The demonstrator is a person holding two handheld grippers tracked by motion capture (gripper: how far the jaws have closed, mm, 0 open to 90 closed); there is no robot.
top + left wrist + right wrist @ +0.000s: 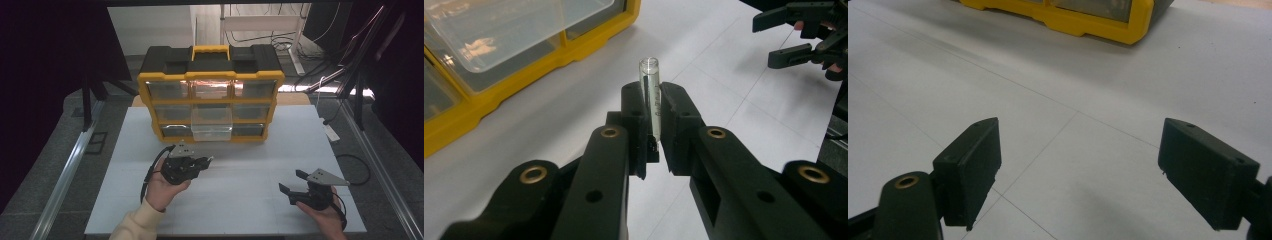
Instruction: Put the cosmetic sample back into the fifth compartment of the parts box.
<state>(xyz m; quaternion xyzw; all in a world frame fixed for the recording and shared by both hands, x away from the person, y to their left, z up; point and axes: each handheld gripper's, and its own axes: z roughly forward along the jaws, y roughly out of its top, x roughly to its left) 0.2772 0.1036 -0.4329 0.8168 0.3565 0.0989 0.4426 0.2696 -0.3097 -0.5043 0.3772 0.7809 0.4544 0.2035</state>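
Left gripper view: the left claw (651,120) clamps a glass vial (650,90) above the surface (734,100), near the pulled-out drawer (212,125), likely its destination. The right claw (294,183) waits apart, empty.

one yellow-and-black organizer (210,75) is standing at the far side of the bench (240,200). it is showing nine clear drawers, three rows of three; one drawer (212,125), in the middle column, is sticking out toward the near side while eight are sitting flush. one yellow handle (210,50) is sitting on its top. two grippers are showing: the left gripper (202,162) and the right gripper (291,181), each carrying two black jaws and one grey three-cornered plate. one small clear tube (650,92) is sitting between the left gripper's jaws. two hands are coming in from the near edge. one white bench is carrying it all.
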